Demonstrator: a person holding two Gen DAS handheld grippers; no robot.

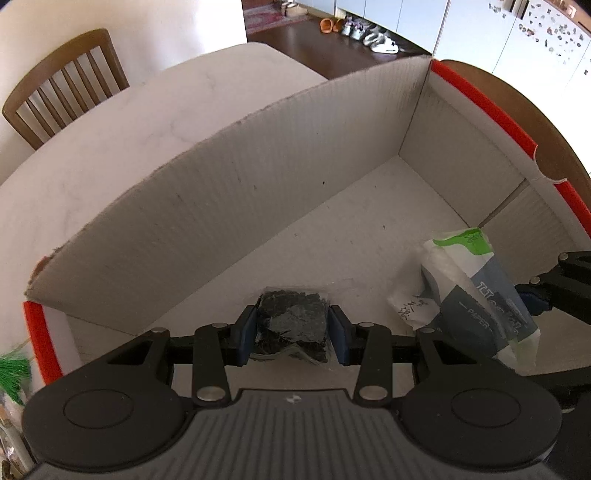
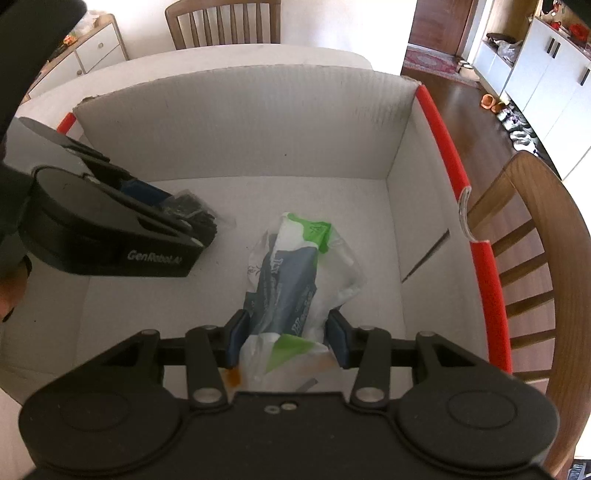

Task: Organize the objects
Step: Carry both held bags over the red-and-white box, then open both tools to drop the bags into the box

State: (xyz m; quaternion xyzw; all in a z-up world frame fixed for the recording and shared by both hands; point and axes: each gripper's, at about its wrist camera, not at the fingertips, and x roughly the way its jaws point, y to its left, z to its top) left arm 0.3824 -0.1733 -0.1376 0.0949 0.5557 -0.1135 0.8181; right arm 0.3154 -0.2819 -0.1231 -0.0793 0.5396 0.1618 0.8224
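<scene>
A white cardboard box [image 1: 229,192] with red-taped edges stands on the table; both grippers reach into it. My left gripper [image 1: 291,332] is shut on a small clear bag of dark dried stuff [image 1: 291,325], low over the box floor. It also shows in the right wrist view [image 2: 192,214], held by the left gripper [image 2: 184,221]. My right gripper [image 2: 286,338] is shut on a tissue pack [image 2: 291,269], white, green and grey-blue, held inside the box. The pack shows in the left wrist view [image 1: 476,295] at the right.
The box walls [image 2: 240,122] rise around both grippers. A white table [image 1: 110,122] lies beyond the box. Wooden chairs stand at the far side [image 2: 221,22] and at the right [image 2: 524,236]. A white cabinet [image 2: 96,48] is far left.
</scene>
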